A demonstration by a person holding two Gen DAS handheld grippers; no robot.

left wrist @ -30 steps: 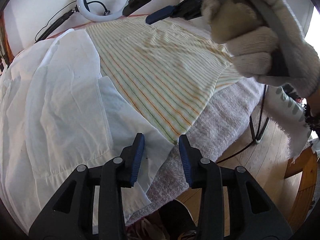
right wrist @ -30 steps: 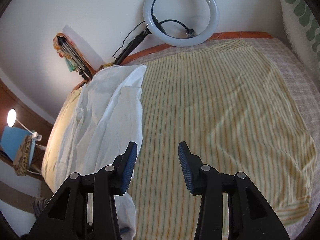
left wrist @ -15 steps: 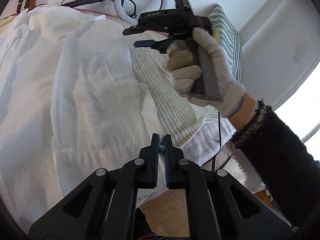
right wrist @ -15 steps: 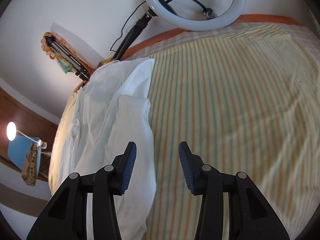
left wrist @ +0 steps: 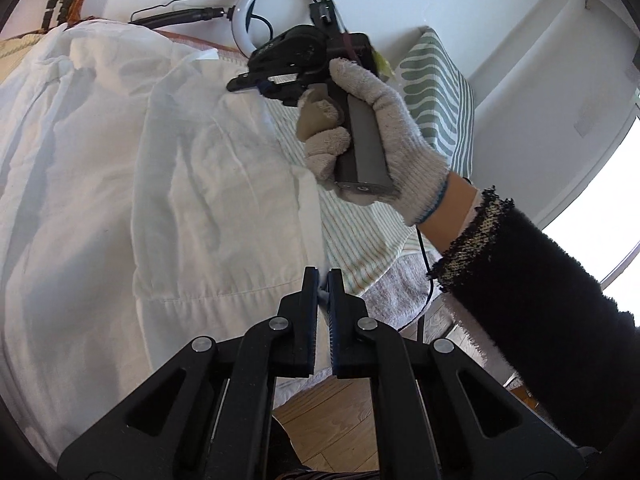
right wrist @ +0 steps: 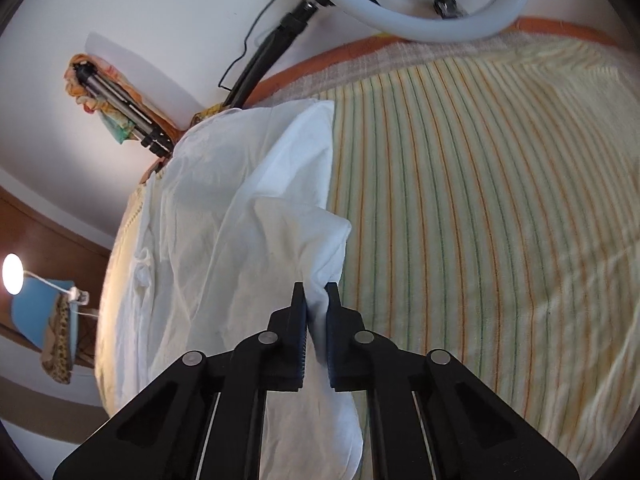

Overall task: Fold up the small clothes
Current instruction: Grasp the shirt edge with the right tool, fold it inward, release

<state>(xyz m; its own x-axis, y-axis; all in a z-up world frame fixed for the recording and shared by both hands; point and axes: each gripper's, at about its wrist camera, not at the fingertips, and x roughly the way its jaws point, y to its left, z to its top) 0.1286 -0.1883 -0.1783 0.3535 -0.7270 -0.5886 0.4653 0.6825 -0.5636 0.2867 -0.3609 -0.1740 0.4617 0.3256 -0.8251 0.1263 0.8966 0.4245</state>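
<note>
Pinching the white garment (right wrist: 224,264), the right gripper (right wrist: 316,300) clamps a raised fold. Left gripper (left wrist: 323,280) grips its hem corner, apparently, over the striped sheet (right wrist: 480,220).

white garment (left wrist: 120,184): its left and near parts run off the left wrist view; the right gripper (right wrist: 316,292) hides the fold it pinches.
striped sheet (right wrist: 480,220): blurred toward the right edge, cut off there.
ring light (right wrist: 420,20): top cropped by the frame.
right hand (left wrist: 384,120): glove covers it; sleeve (left wrist: 540,300) leaves the picture at the right.
lamp (right wrist: 12,274): small, glare hides detail.
</note>
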